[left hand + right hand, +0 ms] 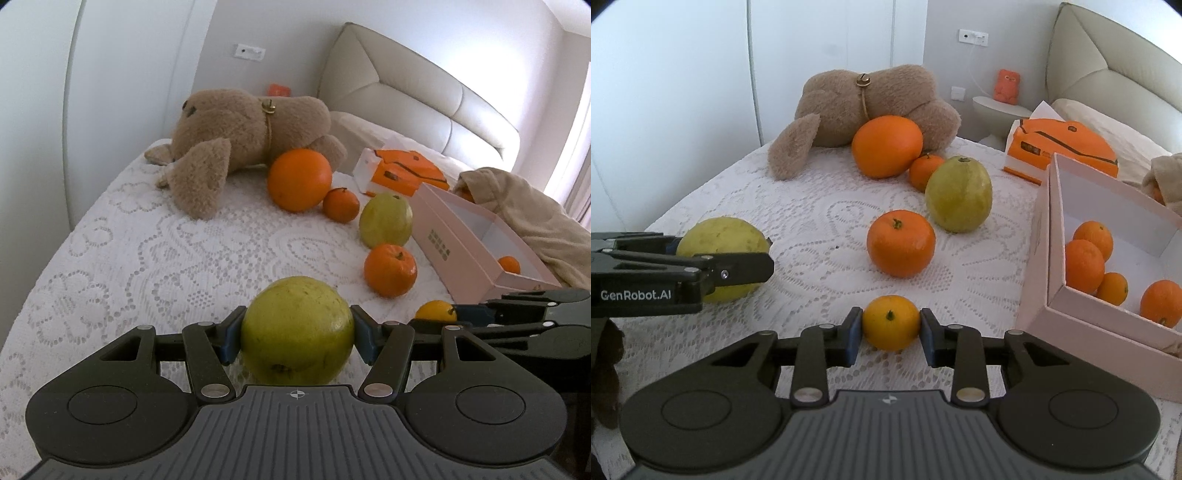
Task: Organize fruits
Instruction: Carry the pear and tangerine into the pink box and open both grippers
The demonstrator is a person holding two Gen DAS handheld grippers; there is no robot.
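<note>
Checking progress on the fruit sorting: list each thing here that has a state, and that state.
left gripper: shut on green fruit
right gripper: shut on small yellow-orange citrus
pink box: open, four oranges inside
plush toy: lying on the bed
large orange: loose on the bed, against the plush toy

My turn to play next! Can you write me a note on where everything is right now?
Left tongs: shut on a big green fruit, low over the lace bedspread.
Right tongs: shut on a small yellow-orange mandarin.
Done: four mandarins lie in the pink box.
Left: a large orange, two mandarins and another green fruit wait on the bed by the plush toy.
</note>
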